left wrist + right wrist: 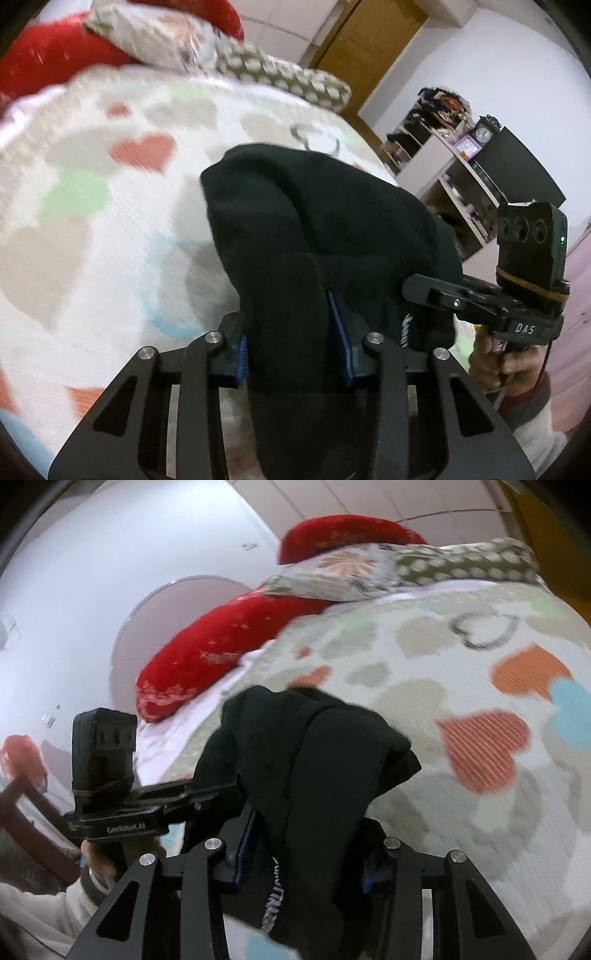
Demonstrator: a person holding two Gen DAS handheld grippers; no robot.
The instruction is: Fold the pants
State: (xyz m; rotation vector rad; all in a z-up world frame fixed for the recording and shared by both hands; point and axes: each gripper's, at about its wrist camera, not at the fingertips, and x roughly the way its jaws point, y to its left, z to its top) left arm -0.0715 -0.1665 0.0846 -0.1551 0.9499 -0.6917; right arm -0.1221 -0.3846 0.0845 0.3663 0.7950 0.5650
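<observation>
Both sides are pinching the black pants (314, 221): left hand-held gripper (293, 343) and right hand-held gripper (306, 864) each clamp an edge, fabric bunched just ahead, probably so it hangs even for folding onto the bed (92, 221).

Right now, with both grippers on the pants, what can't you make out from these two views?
- Pants: full shape and fold state hidden; the bunched cloth fills both wrist views and runs off the bottom edge.
- Left gripper: its fingers are mostly covered by cloth.
- Right gripper: same, cloth drapes over it.
- Lettering on the pants: blurred, unreadable.
- Bedspread: motion blur smears the heart pattern.
- Shelf: contents too small.
</observation>
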